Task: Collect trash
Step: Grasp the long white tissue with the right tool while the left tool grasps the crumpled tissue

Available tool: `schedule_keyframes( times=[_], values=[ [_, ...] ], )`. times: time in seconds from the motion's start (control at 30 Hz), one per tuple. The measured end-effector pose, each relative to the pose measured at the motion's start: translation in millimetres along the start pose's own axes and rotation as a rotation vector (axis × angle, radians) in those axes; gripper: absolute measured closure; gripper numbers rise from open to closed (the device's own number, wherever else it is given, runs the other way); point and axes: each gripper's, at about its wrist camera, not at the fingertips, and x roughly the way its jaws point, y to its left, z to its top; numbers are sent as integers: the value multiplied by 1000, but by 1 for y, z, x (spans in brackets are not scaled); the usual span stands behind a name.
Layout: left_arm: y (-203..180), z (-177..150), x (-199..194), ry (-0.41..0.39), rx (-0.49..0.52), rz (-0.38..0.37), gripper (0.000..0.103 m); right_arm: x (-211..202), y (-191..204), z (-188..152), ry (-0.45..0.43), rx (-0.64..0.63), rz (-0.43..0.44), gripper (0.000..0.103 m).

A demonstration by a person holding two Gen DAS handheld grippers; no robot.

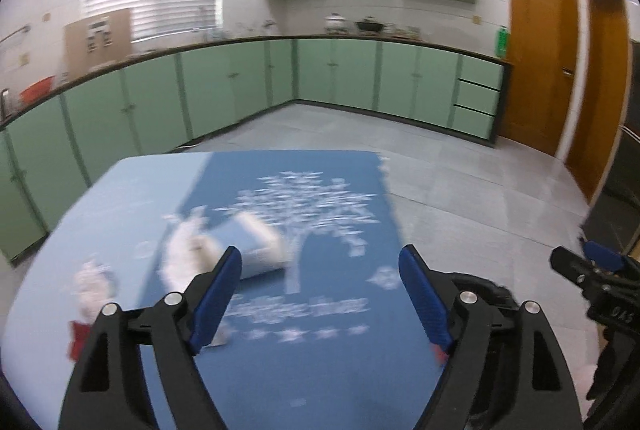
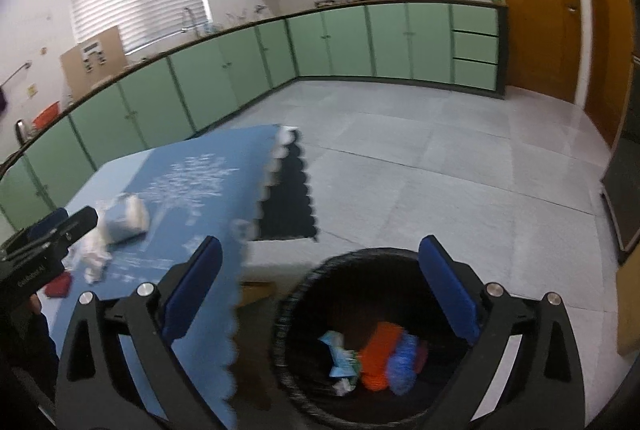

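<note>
Trash remaining on the worktop (image 1: 120, 189), which is covered by a blue cloth with a white tree print: a white-and-blue paper cup lying on its side (image 1: 260, 246), crumpled white tissue (image 1: 188, 250) touching the cup at its 9 o'clock, a further white scrap near the worktop edge at 8 o'clock (image 1: 94, 282), and a small red piece (image 1: 78, 338) just below that scrap. All are blurred; finer detail cannot be told.

Left hand-held gripper (image 1: 320, 294): jaws spread wide, nothing between the blue pads, cup and tissue at its 11 o'clock. Right hand-held gripper (image 2: 320, 290): jaws spread as well, empty, poised over the round black bin (image 2: 296, 294) on the floor beside the worktop. Bin already holds an orange wrapper (image 2: 378, 350), a blue crumpled piece (image 2: 404, 358) and a teal-and-white packet (image 2: 340, 354).

Risks, as judged from here:
- Cup on its side can roll under a glancing pad; a push toward 12 o'clock sends it further up the worktop.
- Tissue is soft and loose; a shallow pinch may take only a tuft, or snag the cloth and drag everything.
- Cloth's scalloped hem (image 2: 256, 197) hangs near the bin; a snag could pull it over.
- Both grippers sit close; crossing paths could cause a knock.
</note>
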Motion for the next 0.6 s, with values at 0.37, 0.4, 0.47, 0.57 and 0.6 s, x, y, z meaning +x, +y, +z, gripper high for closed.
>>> schedule_keyframes(
  times=[0.37,0.4,0.47,0.57,0.6],
  values=[
    [108,-23,-18,7,-91,194,23,29,117,-2,20,-119,163,7],
    [116,-25,-18,6,-97,209,23,33,127,-2,22,-131,174,7],
    [132,-28,-16,11,-111,234,23,38,143,-2,25,-147,197,7],
    [152,-33,-13,22,-139,265,23,48,170,-3,30,-179,228,7],
    [161,-35,-11,26,-150,278,23,50,176,-3,32,-187,234,7]
  ],
)
